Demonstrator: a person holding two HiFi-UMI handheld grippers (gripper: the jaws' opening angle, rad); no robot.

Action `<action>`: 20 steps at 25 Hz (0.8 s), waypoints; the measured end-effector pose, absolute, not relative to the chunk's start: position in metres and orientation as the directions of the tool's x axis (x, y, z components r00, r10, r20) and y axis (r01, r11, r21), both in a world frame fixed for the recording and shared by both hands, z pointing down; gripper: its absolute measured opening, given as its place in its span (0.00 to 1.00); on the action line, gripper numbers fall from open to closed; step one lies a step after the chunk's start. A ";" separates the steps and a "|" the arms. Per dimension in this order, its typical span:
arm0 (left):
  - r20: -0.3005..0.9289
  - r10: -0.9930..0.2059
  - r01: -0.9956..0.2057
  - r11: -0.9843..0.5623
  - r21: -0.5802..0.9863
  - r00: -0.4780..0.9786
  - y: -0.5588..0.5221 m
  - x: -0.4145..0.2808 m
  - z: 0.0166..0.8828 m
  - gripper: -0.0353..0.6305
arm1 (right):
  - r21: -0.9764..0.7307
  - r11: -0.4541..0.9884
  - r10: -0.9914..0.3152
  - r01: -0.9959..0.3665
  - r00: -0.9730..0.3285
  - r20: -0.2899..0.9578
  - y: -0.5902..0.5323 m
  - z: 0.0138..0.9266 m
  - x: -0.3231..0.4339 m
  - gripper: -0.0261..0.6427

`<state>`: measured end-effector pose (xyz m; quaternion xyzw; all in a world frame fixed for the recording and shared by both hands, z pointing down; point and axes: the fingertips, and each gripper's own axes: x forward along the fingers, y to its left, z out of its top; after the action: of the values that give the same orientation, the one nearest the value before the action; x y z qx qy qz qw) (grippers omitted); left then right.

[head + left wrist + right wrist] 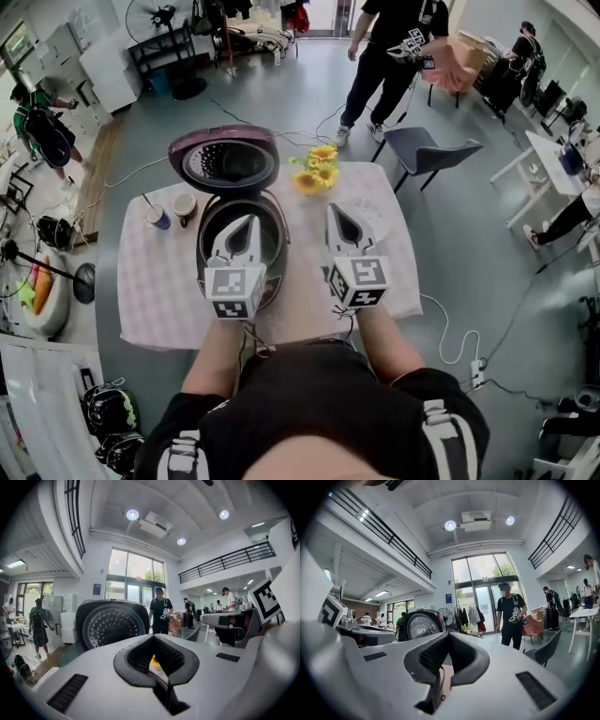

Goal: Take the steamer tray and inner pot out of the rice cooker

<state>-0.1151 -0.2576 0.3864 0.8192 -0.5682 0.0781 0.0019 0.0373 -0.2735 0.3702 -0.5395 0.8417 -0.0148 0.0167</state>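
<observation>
1. The left gripper (246,221) has its jaws pressed together with nothing between them; it hangs over the open well of the rice cooker (274,246).
2. The right gripper (336,209) is likewise closed and empty, just right of the cooker, above the tablecloth (159,291).
3. The cooker's lid (223,161) stands open at the far side, and its perforated inner face shows in both gripper views.
4. Whether the rim inside the well is tray or pot cannot be told.
5. Two cups (185,206) stand left of the cooker, with yellow flowers (319,167) behind it.
6. Beyond the table there is a grey chair (427,148) and a person in black (389,56) on the grey floor.
</observation>
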 end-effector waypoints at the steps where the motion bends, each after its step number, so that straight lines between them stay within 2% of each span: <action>1: 0.132 -0.931 -0.932 -0.352 -0.088 0.339 -0.255 -0.126 0.388 0.06 | -0.046 0.418 -0.908 -0.907 -0.418 -0.009 -0.272 0.373 0.027 0.04; 11: 0.126 -0.948 -0.947 -0.305 -0.105 0.291 -0.238 -0.232 0.395 0.06 | -0.046 0.433 -0.901 -0.900 -0.432 -0.029 -0.261 0.379 -0.066 0.04; 20: 0.131 -0.961 -0.956 -0.262 -0.132 0.245 -0.237 -0.278 0.404 0.06 | 0.056 0.369 -0.928 -0.928 -0.371 -0.037 -0.263 0.383 -0.091 0.04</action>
<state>-0.2782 -0.2371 0.4045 0.7890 -0.6073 0.0925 -0.0127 -0.0910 -0.2626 0.3826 -0.5608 0.8273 0.0336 -0.0004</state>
